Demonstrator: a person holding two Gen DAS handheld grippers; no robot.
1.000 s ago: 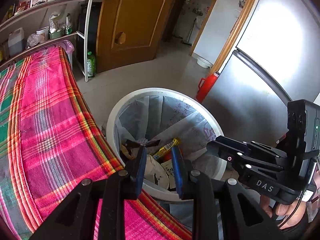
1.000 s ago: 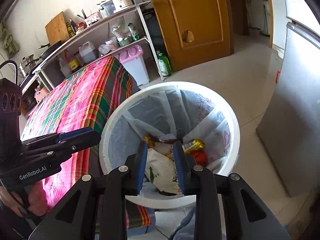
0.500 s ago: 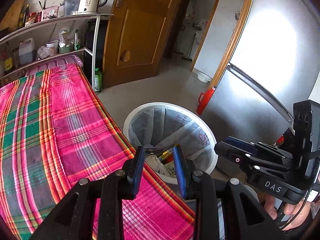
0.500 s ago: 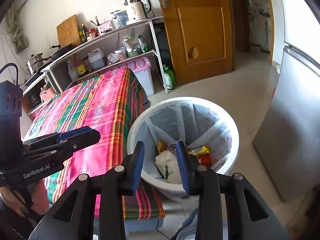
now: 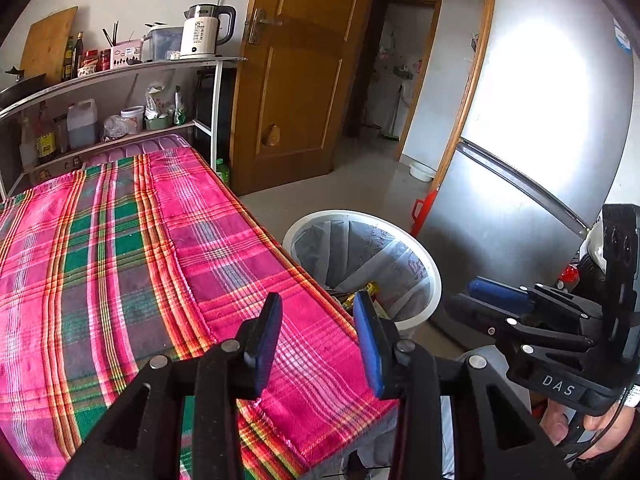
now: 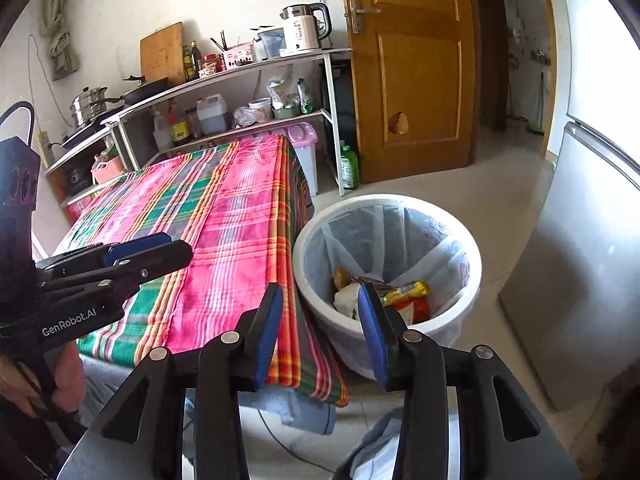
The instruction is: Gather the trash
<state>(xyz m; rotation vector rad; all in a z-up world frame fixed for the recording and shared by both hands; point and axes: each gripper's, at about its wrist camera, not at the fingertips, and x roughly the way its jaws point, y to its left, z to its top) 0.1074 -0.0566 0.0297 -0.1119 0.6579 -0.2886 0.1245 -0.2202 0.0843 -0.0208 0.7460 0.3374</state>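
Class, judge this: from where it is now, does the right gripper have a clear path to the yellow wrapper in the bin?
Probably yes: the right gripper, jaws opening and empty, faces the uncovered bin; the yellow wrapper lies on top.

A pink-and-green plaid cloth [image 5: 152, 264] covers the counter [image 6: 296, 408]; just beside it on the tiled floor [image 6: 508, 184] stands a white lined bin [image 6: 460, 320] of wrappers

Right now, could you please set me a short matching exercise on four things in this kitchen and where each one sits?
Things:
1. kettle
2. yellow wrapper
3. green bottle
4. checked cloth

Places:
A. inside the white bin
B. on the floor by the door
C. on the top shelf
D. spread over the table

Pairs: 1-C, 2-A, 3-B, 4-D
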